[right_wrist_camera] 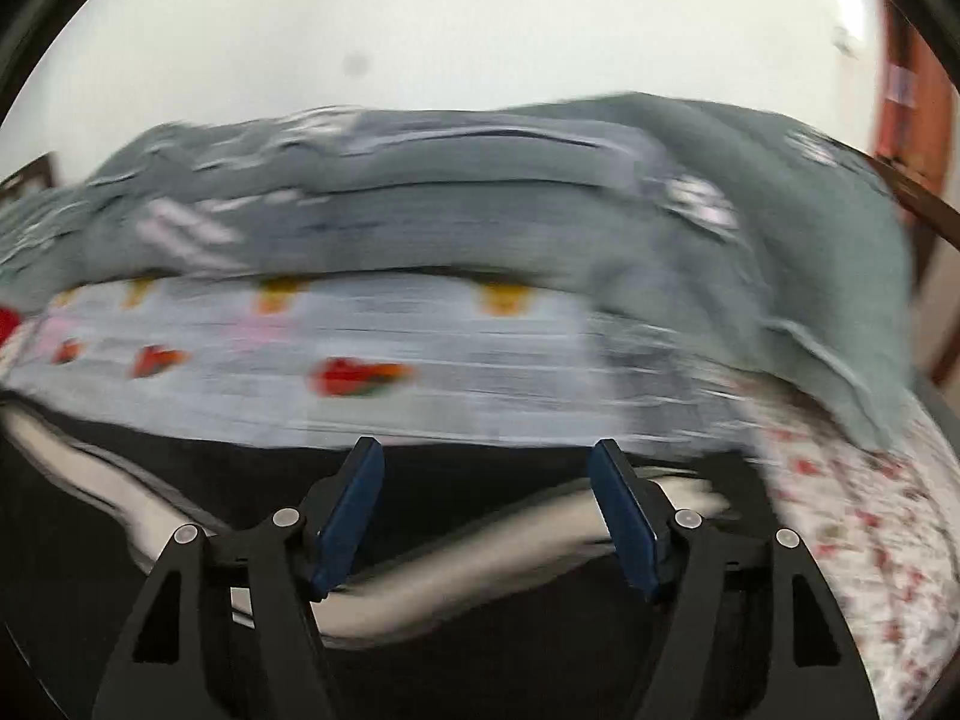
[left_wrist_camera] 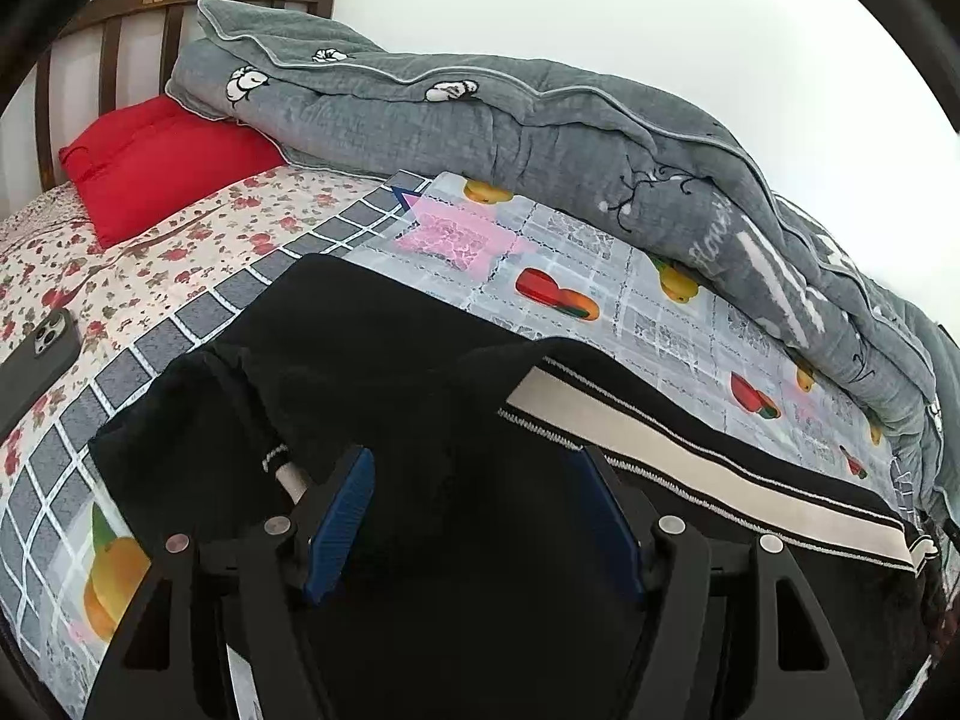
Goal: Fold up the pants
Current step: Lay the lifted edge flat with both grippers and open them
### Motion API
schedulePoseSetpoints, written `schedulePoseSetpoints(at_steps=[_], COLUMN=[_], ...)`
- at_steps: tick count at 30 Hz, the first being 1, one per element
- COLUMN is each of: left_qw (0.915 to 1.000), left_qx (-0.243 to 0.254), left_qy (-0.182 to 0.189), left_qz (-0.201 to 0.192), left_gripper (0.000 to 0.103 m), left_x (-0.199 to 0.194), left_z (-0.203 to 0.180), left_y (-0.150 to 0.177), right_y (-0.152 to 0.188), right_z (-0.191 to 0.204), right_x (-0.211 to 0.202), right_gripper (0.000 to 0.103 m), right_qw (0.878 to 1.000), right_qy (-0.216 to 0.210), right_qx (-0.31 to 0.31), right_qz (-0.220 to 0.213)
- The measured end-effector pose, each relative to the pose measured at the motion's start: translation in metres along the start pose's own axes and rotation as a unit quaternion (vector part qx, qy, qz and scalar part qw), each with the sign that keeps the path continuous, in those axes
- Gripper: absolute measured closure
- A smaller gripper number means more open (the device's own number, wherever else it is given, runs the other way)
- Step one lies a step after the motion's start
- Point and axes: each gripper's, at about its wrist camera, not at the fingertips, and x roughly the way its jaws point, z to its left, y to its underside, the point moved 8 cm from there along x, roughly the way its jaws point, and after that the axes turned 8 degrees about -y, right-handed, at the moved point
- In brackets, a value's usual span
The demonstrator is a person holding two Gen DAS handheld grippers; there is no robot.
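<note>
Black pants (left_wrist_camera: 372, 348) with a cream side stripe (left_wrist_camera: 690, 456) lie on the fruit-print sheet (left_wrist_camera: 660, 312). The waist end with its white-tipped drawstring (left_wrist_camera: 282, 462) is bunched by my left finger. My left gripper (left_wrist_camera: 474, 462) hovers over the black cloth, jaws apart, and nothing is pinched between its blue pads (left_wrist_camera: 342, 516). The right wrist view is smeared. It shows the pants (right_wrist_camera: 480, 648) and a curved run of cream stripe (right_wrist_camera: 480, 564) under my right gripper (right_wrist_camera: 486, 450), which is open with its pads clear of the fabric.
A rolled grey quilt (left_wrist_camera: 510, 126) runs along the far side of the bed, also visible as the quilt (right_wrist_camera: 480, 198). A red pillow (left_wrist_camera: 162, 162) rests against the wooden headboard (left_wrist_camera: 108, 36). A dark phone (left_wrist_camera: 36, 360) lies on the floral sheet (left_wrist_camera: 150, 264) at left.
</note>
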Motion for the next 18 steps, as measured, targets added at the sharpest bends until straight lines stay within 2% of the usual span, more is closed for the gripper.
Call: schedulePoseSetpoints(at_steps=[3,6,8,11,14,15,16,18], left_qw=[1.0,0.9998,0.9998,0.9999,0.9999,0.9999,0.9999,0.9999], left_qx=[-0.007,-0.016,-0.014,-0.007,-0.006,-0.005,-0.003,0.001], left_qy=[0.002,0.009,0.007,-0.001,0.0,0.0,0.002,0.003], left_qz=[-0.006,0.004,0.009,0.008,0.011,0.011,0.011,0.011], left_gripper=[0.036,0.036,0.036,0.036,0.036,0.036,0.036,0.036], left_x=[-0.006,-0.006,-0.006,-0.009,-0.012,-0.012,-0.014,-0.015], left_z=[-0.004,-0.01,-0.015,-0.022,-0.032,-0.034,-0.038,-0.046], left_y=[0.007,0.014,0.018,0.022,0.026,0.026,0.027,0.03], right_y=[0.011,0.022,0.029,0.038,0.039,0.037,0.033,0.025], right_z=[-0.067,-0.104,-0.116,-0.117,-0.11,-0.105,-0.095,-0.09], right_x=[0.006,0.02,0.033,0.046,0.044,0.042,0.034,0.019], right_gripper=[0.033,0.033,0.033,0.033,0.042,0.05,0.053,0.057], right_qw=[0.998,0.994,0.991,0.987,0.993,0.995,0.998,1.0], right_qy=[0.011,-0.001,-0.005,-0.042,-0.036,-0.031,-0.017,-0.013], right_qx=[0.062,0.104,0.12,0.139,0.098,0.075,0.041,0.021], right_qz=[0.023,0.045,0.066,0.074,0.063,0.058,0.04,0.006])
